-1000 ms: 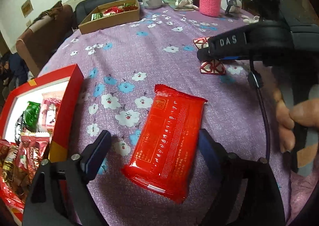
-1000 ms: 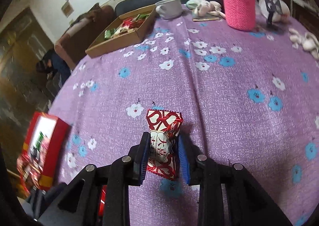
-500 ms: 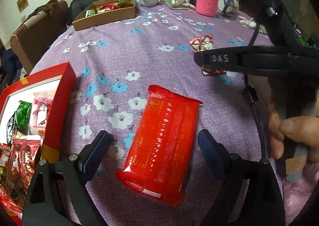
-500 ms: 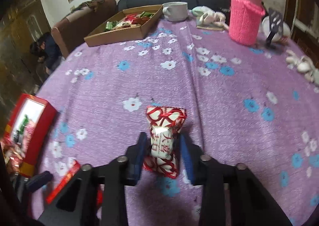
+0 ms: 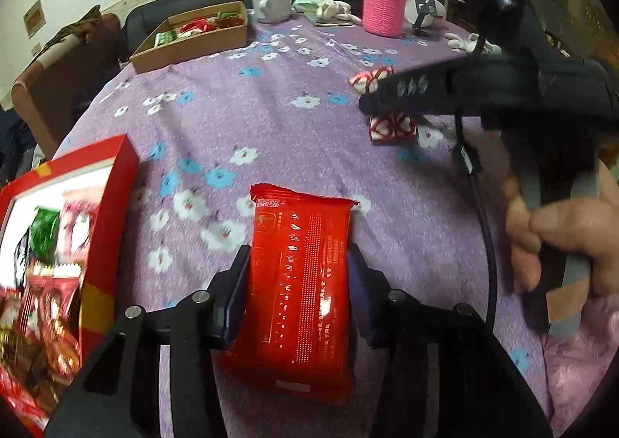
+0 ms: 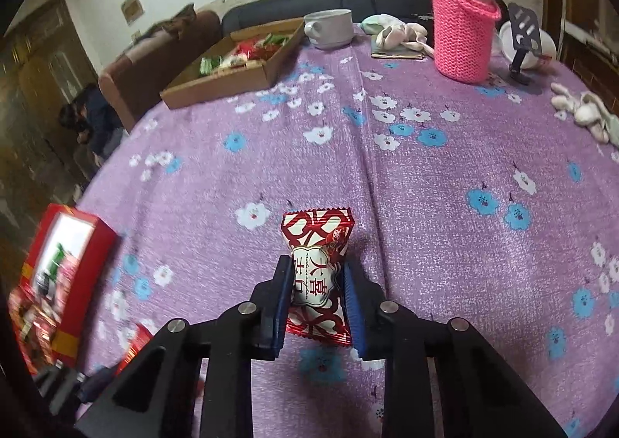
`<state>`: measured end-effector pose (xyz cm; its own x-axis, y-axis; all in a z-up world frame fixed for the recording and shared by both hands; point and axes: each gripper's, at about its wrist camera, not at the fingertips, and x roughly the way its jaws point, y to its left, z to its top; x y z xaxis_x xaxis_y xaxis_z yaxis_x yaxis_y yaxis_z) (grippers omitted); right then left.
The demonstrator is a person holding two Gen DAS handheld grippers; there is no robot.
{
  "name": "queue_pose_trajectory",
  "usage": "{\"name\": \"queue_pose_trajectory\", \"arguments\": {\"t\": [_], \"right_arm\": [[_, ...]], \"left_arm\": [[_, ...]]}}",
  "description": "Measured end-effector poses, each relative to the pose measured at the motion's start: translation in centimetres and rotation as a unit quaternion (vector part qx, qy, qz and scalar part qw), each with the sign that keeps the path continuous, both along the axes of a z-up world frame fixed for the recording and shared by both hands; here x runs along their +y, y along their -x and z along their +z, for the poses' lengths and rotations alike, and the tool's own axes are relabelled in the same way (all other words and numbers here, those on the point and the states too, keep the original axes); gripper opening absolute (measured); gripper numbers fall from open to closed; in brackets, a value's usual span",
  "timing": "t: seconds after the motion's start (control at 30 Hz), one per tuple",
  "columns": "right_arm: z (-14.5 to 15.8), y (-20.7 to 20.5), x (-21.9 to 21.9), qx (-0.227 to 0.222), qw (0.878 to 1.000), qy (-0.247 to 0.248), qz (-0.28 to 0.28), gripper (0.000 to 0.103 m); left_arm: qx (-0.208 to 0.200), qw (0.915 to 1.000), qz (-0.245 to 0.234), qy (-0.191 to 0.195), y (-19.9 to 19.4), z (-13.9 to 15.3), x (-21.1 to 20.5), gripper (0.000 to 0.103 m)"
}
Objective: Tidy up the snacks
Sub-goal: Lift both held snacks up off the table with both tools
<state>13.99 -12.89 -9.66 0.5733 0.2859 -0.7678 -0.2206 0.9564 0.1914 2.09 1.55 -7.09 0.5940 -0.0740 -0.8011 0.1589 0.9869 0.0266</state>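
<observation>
My left gripper [image 5: 296, 283] is shut on a flat red snack packet [image 5: 300, 291], its pads pressing both long edges. A red snack box [image 5: 96, 182] with several wrapped sweets stands at the left; it also shows in the right wrist view [image 6: 77, 264]. My right gripper [image 6: 315, 302] is shut on a red-and-white wrapped candy [image 6: 317, 271] and holds it above the purple flowered tablecloth [image 6: 425, 186]. In the left wrist view the right gripper [image 5: 390, 101] holds the same candy [image 5: 392, 128] at the right.
A cardboard tray [image 6: 232, 70] of snacks sits at the far left of the table. A white mug [image 6: 330, 28], a cloth [image 6: 398, 33], a pink knitted bottle [image 6: 462, 31] and a phone stand [image 6: 522, 39] line the far edge. A sofa stands behind.
My left gripper has closed from wide open onto the red packet. My right gripper has lifted the candy and levelled out.
</observation>
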Motion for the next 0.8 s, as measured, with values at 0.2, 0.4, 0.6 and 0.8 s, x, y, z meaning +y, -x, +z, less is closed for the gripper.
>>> {"name": "queue_pose_trajectory", "arguments": {"t": [0.2,0.4,0.6,0.8], "right_arm": [[2.0,1.5,-0.1,-0.026,0.998,-0.057,0.019,0.026],[3.4,4.9,0.5,-0.047,0.996,-0.068,0.035,0.026],[4.0,7.6,1.7,-0.050,0.995,-0.070,0.054,0.026],[5.3,9.4,3.8,-0.066,0.992,-0.071,0.075,0.026]], "left_arm": [[-0.043,0.9990,0.007,-0.007,2.6,2.2,0.9,0.045],[-0.098,0.9946,0.029,-0.014,4.6,4.8,2.3,0.044],[-0.126,0.9909,0.046,-0.006,5.8,6.0,4.1,0.044],[-0.137,0.9886,0.063,0.003,6.9,6.5,6.0,0.044]]}}
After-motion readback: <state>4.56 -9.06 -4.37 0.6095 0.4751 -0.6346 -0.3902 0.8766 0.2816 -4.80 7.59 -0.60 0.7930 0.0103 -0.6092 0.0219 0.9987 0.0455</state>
